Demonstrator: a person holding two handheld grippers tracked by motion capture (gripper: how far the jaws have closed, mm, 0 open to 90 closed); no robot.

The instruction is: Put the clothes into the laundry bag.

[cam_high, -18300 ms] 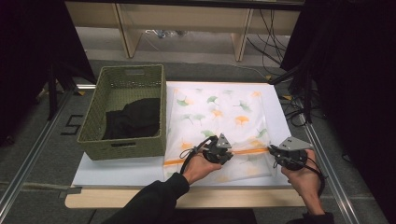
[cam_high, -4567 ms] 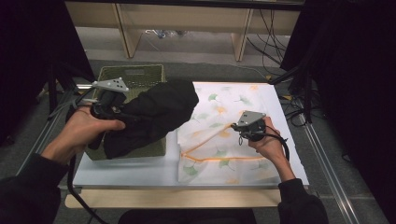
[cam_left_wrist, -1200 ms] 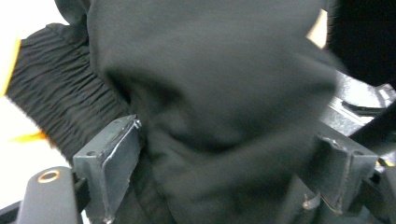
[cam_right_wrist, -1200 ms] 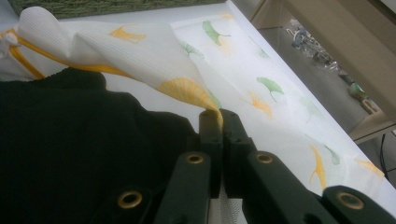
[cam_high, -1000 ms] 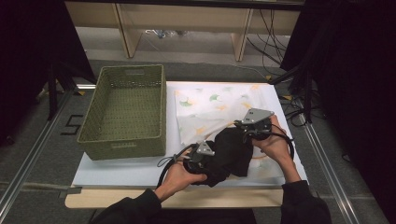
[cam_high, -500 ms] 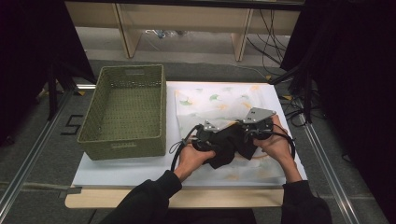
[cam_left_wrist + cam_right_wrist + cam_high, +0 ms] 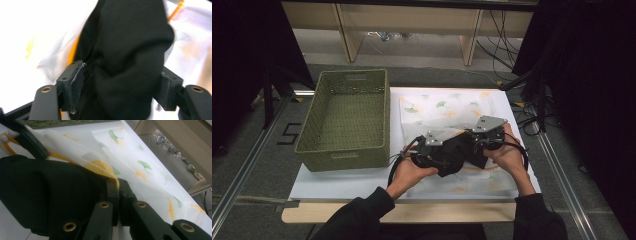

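A black garment point(image 7: 458, 154) lies bunched on a white mesh bag point(image 7: 447, 107) printed with green and orange leaves. My left gripper point(image 7: 451, 156) points into the bundle. In the left gripper view its jaws have just been opening and stand wide, with the black garment point(image 7: 125, 50) filling the gap of the left gripper point(image 7: 120, 88) and the bag point(image 7: 50, 37) behind it. My right gripper point(image 7: 473, 145) sits at the bundle's right side. In the right gripper view the right gripper point(image 7: 117, 185) is shut on the bag's orange-trimmed edge point(image 7: 105, 168), beside the garment point(image 7: 50, 195).
An empty green woven basket point(image 7: 347, 120) stands to the left of the bag on the white board point(image 7: 337, 182). Shelf legs and cables lie beyond the table's far edge. Both of the person's hands work close together near the front of the board.
The left hand has carried the black garment away from the front edge and toward the right gripper. The bundle is more tightly bunched. The right hand has stayed put.
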